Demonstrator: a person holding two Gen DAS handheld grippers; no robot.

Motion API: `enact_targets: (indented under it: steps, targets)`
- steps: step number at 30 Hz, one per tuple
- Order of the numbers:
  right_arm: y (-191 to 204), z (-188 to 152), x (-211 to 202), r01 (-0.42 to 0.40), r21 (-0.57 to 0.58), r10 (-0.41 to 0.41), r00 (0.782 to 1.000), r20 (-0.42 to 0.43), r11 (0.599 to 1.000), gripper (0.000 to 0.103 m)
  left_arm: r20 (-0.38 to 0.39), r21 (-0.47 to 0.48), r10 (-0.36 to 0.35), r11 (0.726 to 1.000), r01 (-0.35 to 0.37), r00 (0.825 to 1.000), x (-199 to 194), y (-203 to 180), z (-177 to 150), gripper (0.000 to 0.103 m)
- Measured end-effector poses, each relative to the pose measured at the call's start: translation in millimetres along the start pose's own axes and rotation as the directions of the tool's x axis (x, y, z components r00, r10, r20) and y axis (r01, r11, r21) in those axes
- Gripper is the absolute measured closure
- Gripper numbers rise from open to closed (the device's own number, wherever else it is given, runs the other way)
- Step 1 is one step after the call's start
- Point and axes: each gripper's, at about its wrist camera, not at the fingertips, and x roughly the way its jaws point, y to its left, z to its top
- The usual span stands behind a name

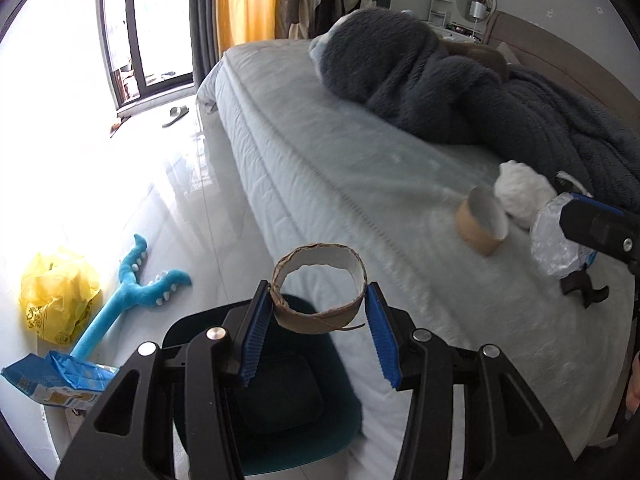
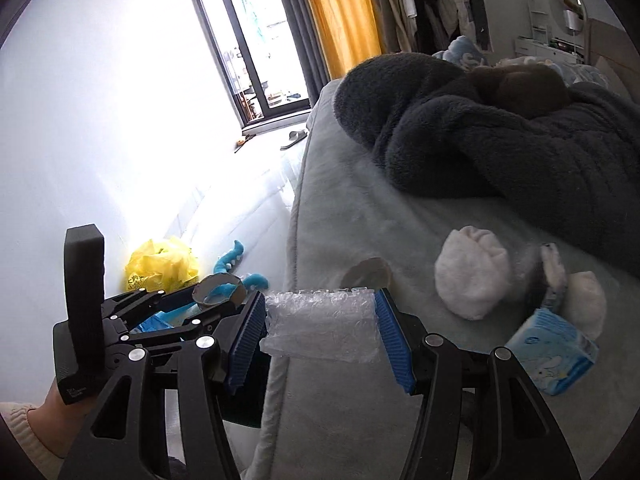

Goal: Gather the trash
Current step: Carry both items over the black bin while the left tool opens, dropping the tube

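Observation:
My left gripper [image 1: 318, 304] is shut on a torn cardboard tape ring [image 1: 320, 292] and holds it over a dark teal bin [image 1: 280, 400] on the floor beside the bed. The left gripper and its ring [image 2: 218, 282] also show in the right wrist view. My right gripper [image 2: 320, 326] is shut on a wad of clear bubble wrap [image 2: 322, 326] above the bed's edge; it shows in the left wrist view [image 1: 554, 240] too. A second cardboard ring [image 1: 482, 222] lies on the bed [image 1: 340, 152].
A dark fleece blanket [image 1: 460, 92] is heaped on the bed. White socks [image 2: 470, 276] and a blue tissue pack [image 2: 554, 350] lie near the bed's edge. On the floor are a yellow plastic bag [image 1: 56, 292], a blue plush toy [image 1: 128, 288] and a blue package [image 1: 56, 376].

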Motion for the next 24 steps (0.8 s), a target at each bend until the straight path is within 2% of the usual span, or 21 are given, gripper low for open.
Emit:
enact_targets:
  steps: [11,17,24]
  targets:
    - [56.7,2.2,52.1,-0.060,-0.037,0.058,0.996,-0.064,0.997,0.045,-0.148,-0.008,0.026,1.000,-0.027,0.989,27.4,60.9,-40.3,0.052]
    - [80.2,-4.1,78.3,-0.081,-0.047,0.076,0.991,-0.106,0.996,0.045,-0.258,-0.020,0.029,0.999,-0.035,0.966,42.8,87.9,-61.9,0.052]
    - [97.5,-7.7,103.9,-0.104,-0.035,0.097,0.983,-0.154,0.994,0.045,-0.347,-0.052,-0.020,0.999,0.002,0.938,53.8,109.6,-83.6,0.051]
